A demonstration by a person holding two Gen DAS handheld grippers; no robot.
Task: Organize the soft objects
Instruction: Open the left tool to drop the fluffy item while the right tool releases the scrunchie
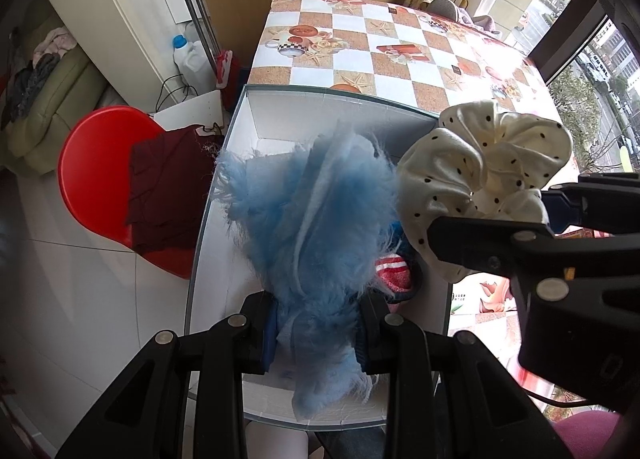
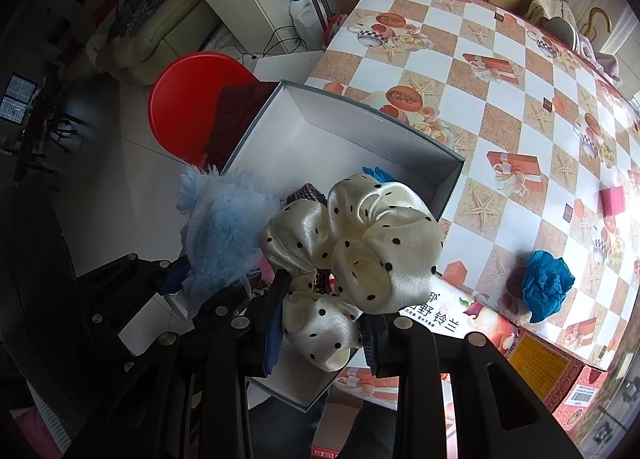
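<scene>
Left gripper (image 1: 318,333): pinching a fluffy blue piece (image 1: 312,215), hanging it over the white box (image 1: 224,259).
Right gripper (image 2: 320,333): clamping a cream polka-dot scrunchie (image 2: 352,251) above the box's right wall.
Box: sitting at the table's (image 2: 500,107) near left corner, holding a red striped item (image 1: 394,269).
Table: carrying a blue scrunchie (image 2: 546,285) near its front edge.

A pale blue fluffy piece (image 1: 320,211) is seen over a box (image 1: 280,111) with a white inside and grey-green rim. A cream scrunchie (image 2: 352,243) is dotted black. The tablecloth (image 2: 500,71) is checked white and tan, printed with starfish and cups. A red chair (image 1: 92,155) carries dark maroon cloth (image 1: 168,183). A bright blue scrunchie (image 2: 546,285) is seen on the cloth.
</scene>
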